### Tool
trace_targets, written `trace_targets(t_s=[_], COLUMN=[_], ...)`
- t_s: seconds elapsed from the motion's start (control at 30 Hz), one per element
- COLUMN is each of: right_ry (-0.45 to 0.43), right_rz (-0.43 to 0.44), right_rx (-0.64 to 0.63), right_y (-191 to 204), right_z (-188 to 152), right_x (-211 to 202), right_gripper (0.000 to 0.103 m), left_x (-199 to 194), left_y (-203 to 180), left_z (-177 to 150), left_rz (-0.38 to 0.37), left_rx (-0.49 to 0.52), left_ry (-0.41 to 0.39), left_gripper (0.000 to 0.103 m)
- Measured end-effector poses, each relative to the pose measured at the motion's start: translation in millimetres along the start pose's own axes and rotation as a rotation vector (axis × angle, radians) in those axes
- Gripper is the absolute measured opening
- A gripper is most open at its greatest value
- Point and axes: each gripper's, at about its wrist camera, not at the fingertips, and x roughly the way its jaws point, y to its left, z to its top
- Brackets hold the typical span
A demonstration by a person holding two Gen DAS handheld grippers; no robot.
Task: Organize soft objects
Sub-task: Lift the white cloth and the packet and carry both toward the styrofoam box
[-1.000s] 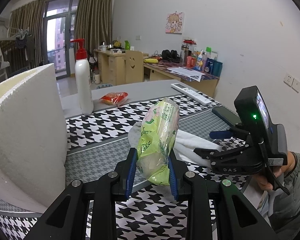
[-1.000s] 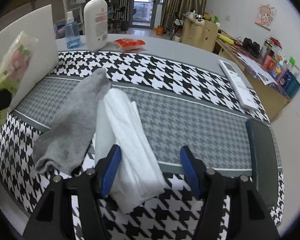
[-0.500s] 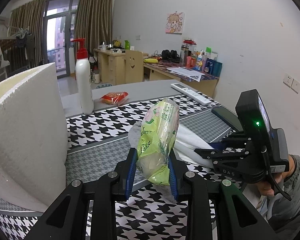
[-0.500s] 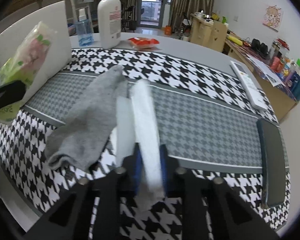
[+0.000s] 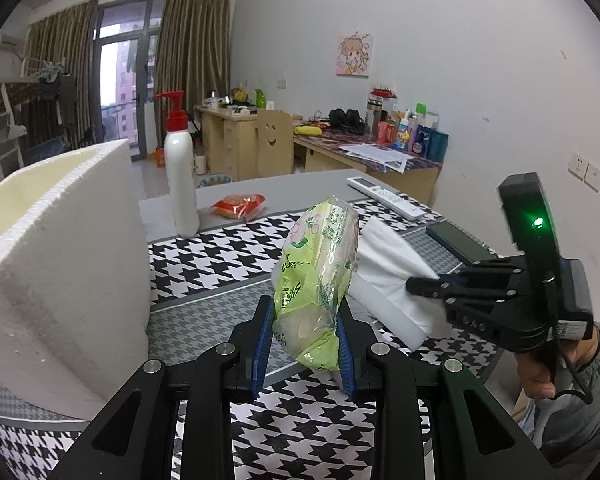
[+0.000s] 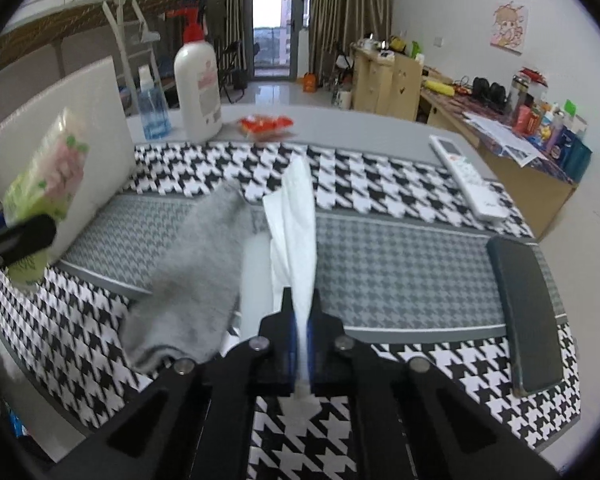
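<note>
1. We see the left gripper [image 5: 304,344] clenched on a green tissue pack [image 5: 318,280], which stands upright between its blue pads and clear of the houndstooth mat [image 5: 220,252].
2. Just to the left of that gripper stands a white foam box [image 5: 60,264]; ahead of it and to the left stands a pump bottle [image 5: 180,172] with a red snack packet [image 5: 240,206] beside it.
3. We see the right gripper [image 6: 301,320] squeezed tight on a white cloth [image 6: 296,216], pinched thin between its pads, the free part fanning out ahead of the fingers.
4. From the left wrist view, the cloth's far folds look raised off the mat; whether its lower edge touches the mat we cannot tell.
5. A grey sock [image 6: 196,276] lies on the mat just left of the right gripper, beside the cloth.
6. To the right gripper's right lies a dark phone [image 6: 528,312], and ahead of that a white remote [image 6: 466,178].
</note>
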Motion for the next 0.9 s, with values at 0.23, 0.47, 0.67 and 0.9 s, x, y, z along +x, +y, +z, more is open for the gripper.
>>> trace_targets(t_s=[0.23, 0.47, 0.67, 0.9], right_ry=[-0.067, -0.120, -0.164, -0.217], right_rz=[-0.008, -0.003, 0.012, 0.011], right_rx=[0.010, 0.029, 0.052, 0.058], right_y=[3.5, 3.9, 6.2, 15.7], right_z=[5.7, 10.5, 12.9, 15.8], right_x=[-24.2, -46.5, -63.2, -79.2], right_gripper=[0.006, 0.006, 0.006, 0.006], left_x=[-13.4, -27.6, -39.5, -57.4], left_y=[-0.5, -1.2, -2.5, -2.6], left_z=[1.3, 3.4, 4.0, 7.4], left_rz=[0.024, 0.035, 0.040, 0.059], left_rx=[0.005, 0.010, 0.016, 0.030], left_ry=[-0.029, -0.060, -0.084, -0.123], left_gripper=[0.030, 0.030, 0.030, 0.030])
